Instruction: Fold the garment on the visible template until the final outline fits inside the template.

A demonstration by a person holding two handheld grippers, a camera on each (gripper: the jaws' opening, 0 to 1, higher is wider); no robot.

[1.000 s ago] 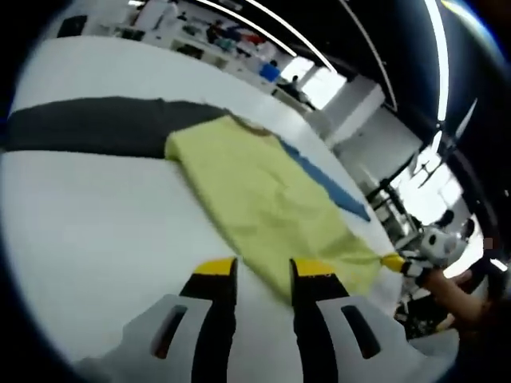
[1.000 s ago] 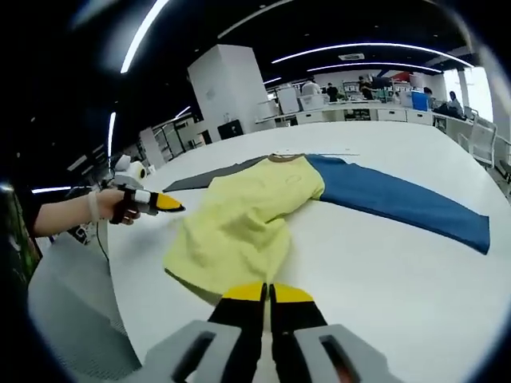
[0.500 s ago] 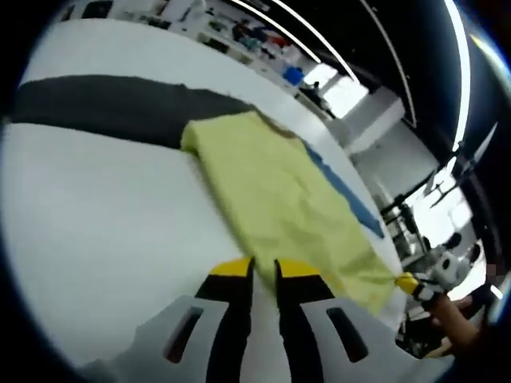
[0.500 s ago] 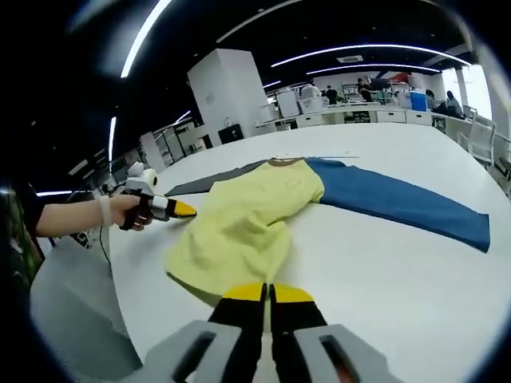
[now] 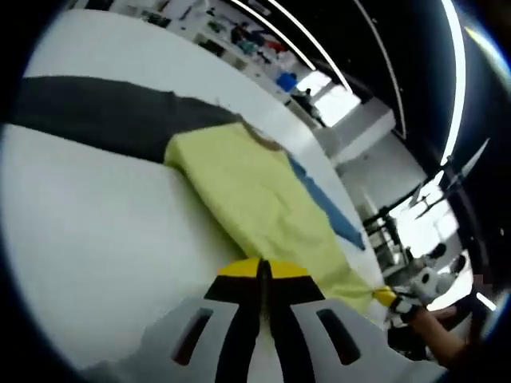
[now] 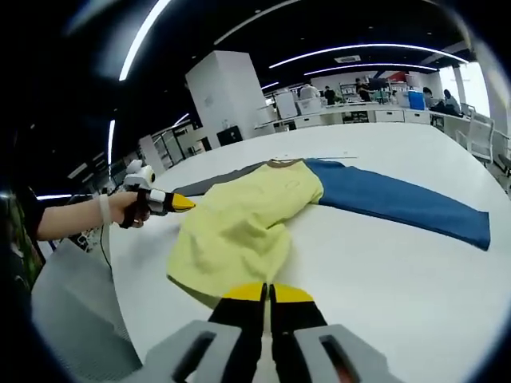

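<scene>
White surface (image 6: 415, 279) in a lab hall carries a yellow T-shirt (image 6: 239, 223) at frame centre over dark and blue template (image 6: 399, 203) strips; left gripper (image 5: 263, 271) and right gripper (image 6: 269, 291) fingers closed at its hem, probably pinching it for folding.

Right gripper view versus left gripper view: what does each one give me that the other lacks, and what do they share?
The right gripper view alone gives the blue strip's full length and the left hand-held gripper from the side, beside the shirt's edge. The left gripper view alone gives the dark strip stretching long across the table. Both share the yellow shirt on the white table, lying between the two strips, and their own shut yellow-tipped jaws.
</scene>
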